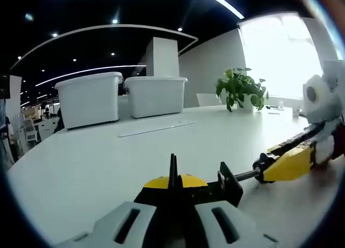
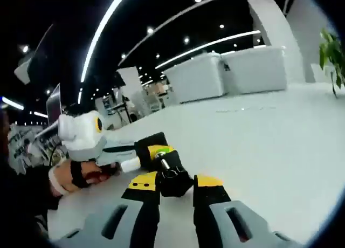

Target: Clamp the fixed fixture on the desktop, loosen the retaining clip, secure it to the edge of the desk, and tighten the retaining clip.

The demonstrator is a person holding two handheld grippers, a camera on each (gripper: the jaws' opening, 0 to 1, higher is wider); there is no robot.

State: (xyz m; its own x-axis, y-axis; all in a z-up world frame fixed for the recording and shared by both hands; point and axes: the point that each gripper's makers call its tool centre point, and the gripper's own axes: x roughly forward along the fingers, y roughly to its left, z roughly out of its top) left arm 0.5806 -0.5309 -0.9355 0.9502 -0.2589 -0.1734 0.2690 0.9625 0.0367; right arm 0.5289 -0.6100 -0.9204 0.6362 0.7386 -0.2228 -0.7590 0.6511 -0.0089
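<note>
Left claw: jaws closed on the yellow-and-black body of the clamp, low centre in left gripper view. Clamp's rod runs right from the claw to a black knob, where the right claw meets it w/ yellow-tipped jaws. Right claw in its own view: jaws parted, black knob of clamp sitting between the yellow tips; whether the tips actually press it cannot be told. Beyond the knob, rod leads to a yellow/black block, held at the left claw, w/ a hand behind it.

Surface: white desk, clamp lying low on or just above it. Thin flat strip lies farther back on desk. Two white bins stand side by side at far edge; potted plant to their right, near a bright window.

Room: dark ceiling w/ curved light strips and spot lamps; white column behind bins.
</note>
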